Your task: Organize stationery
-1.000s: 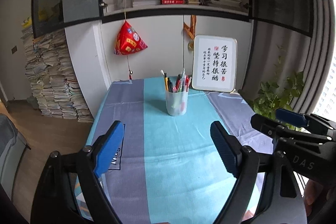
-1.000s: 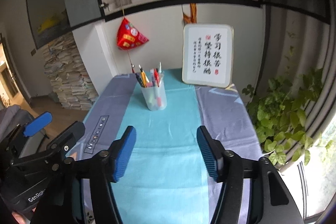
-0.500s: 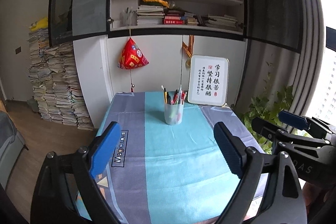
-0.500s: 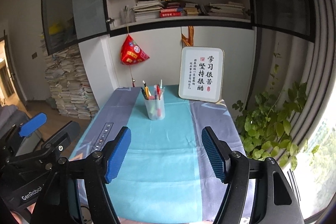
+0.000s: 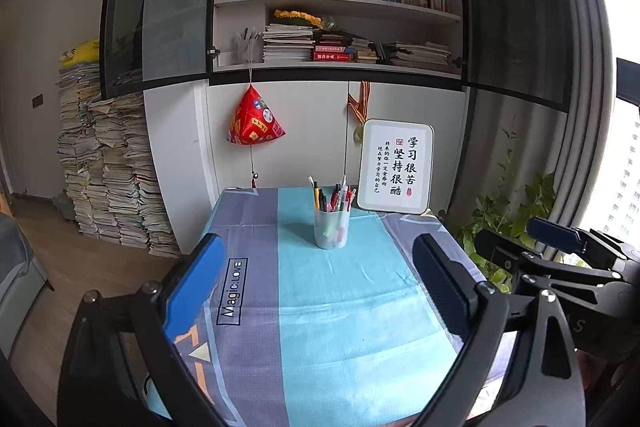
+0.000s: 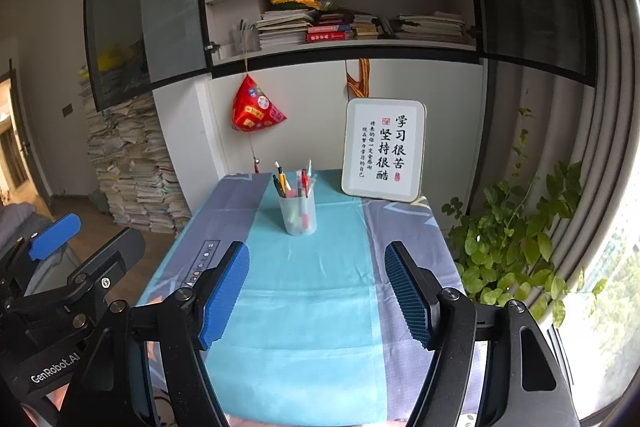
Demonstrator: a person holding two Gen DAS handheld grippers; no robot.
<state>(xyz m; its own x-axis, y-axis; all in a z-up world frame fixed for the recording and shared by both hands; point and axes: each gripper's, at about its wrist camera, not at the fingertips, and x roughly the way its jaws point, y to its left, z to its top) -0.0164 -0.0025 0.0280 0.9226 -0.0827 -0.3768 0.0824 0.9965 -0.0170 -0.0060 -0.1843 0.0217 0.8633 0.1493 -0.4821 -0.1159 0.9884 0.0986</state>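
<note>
A translucent pen cup (image 5: 331,229) stands upright near the far end of the table, filled with several pens and markers (image 5: 335,194). It also shows in the right wrist view (image 6: 298,215). My left gripper (image 5: 316,275) is open and empty, held at the near edge of the table, well back from the cup. My right gripper (image 6: 316,291) is open and empty, also at the near edge. Each gripper shows at the side of the other's view.
The table wears a teal and grey cloth (image 5: 344,307). A framed calligraphy board (image 5: 395,167) leans on the wall behind the cup. A red hanging pouch (image 5: 255,123), bookshelves (image 5: 340,27), paper stacks (image 5: 108,163) at left and a plant (image 6: 516,239) at right surround it.
Both grippers have drawn back and lifted away from the cup, so the whole table and more of the shelves show. Both stay open and empty.
</note>
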